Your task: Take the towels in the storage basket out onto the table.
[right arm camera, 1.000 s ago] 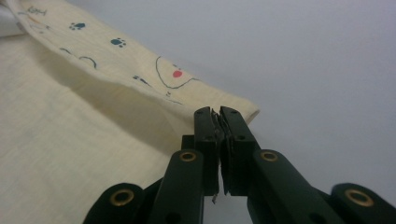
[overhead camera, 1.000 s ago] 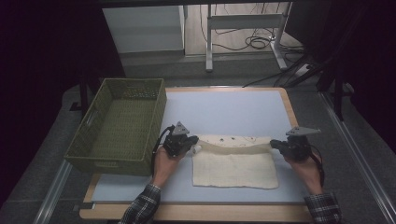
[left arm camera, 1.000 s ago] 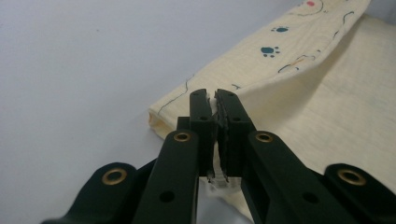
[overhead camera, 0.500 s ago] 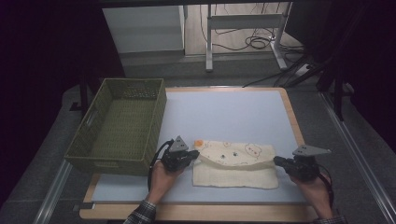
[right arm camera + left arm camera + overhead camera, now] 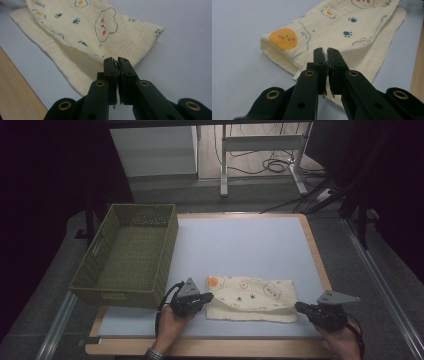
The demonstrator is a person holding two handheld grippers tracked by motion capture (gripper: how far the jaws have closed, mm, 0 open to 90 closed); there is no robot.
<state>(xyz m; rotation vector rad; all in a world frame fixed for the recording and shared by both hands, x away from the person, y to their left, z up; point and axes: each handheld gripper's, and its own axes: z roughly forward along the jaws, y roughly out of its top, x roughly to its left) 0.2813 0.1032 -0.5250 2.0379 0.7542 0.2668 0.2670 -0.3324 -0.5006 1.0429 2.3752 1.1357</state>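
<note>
A cream cloth (image 5: 252, 297) printed with small animals and eggs lies folded over on the pale blue mat (image 5: 240, 245) near the front edge. My left gripper (image 5: 209, 296) is at the cloth's left end, shut on a corner of the upper layer. In the left gripper view the cloth (image 5: 332, 27) spreads out behind the closed jaws of that gripper (image 5: 327, 51). My right gripper (image 5: 298, 306) pinches the upper layer's right corner. In the right gripper view the cloth (image 5: 95, 30) runs down into the shut jaws of that gripper (image 5: 115, 60).
An olive woven basket (image 5: 120, 292) stands on the left of the table, close to my left gripper. The table's wooden rim (image 5: 210, 347) runs along the front. Beyond the table stand a white frame's legs (image 5: 224, 165) and floor cables (image 5: 270, 165).
Both grippers have moved toward the front edge, drawing the cloth's far edge over the lower layer. The fold now lies flatter and the printed side faces up.
</note>
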